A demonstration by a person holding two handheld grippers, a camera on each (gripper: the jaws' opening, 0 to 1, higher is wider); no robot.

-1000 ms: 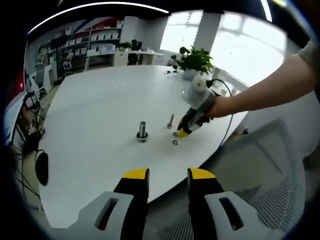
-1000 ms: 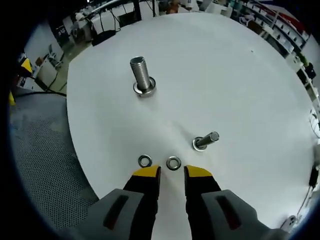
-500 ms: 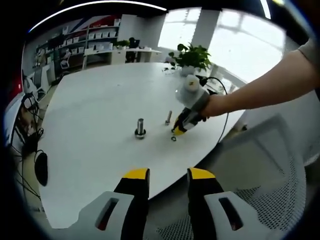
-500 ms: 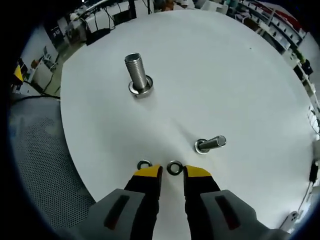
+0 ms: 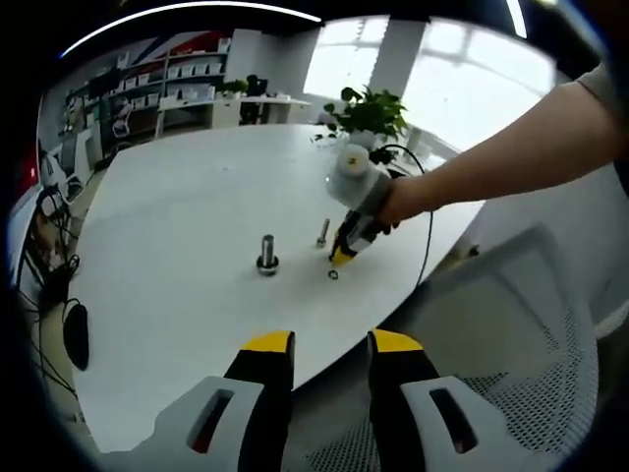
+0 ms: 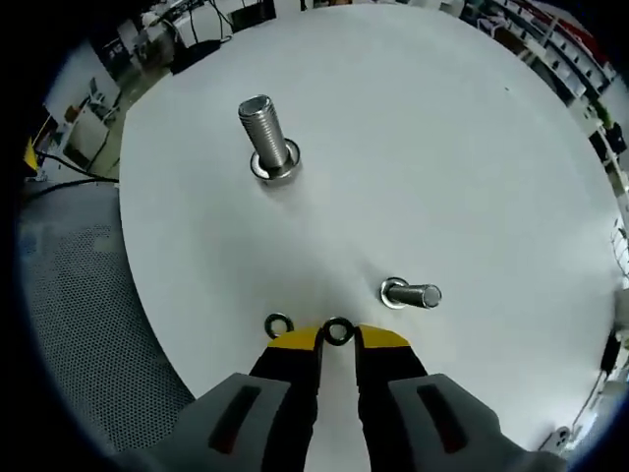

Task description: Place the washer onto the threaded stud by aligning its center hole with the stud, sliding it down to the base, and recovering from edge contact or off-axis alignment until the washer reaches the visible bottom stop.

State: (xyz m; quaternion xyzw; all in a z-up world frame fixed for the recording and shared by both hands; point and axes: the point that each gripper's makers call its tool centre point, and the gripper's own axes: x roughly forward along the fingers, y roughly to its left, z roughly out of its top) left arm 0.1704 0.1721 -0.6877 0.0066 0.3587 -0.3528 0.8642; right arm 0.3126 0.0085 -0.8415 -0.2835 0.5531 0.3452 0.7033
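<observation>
Washer (image 6: pixel 338 331) between narrowed right gripper (image 6: pixel 337 339) tips on white table (image 6: pixel 472 177); left gripper (image 5: pixel 330 346) agape; shelved office.

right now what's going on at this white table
A person is working two handheld grippers over a white table. The right gripper is down at one washer, its jaws either side of it, not clearly clamped. A second washer lies beside it. Neither washer is on the large stud or the small stud. The left gripper hangs off the table edge, open and empty.

R claw (image 6: pixel 336 337) jaws narrowed, now pinching washer (image 6: pixel 338 330).
</observation>
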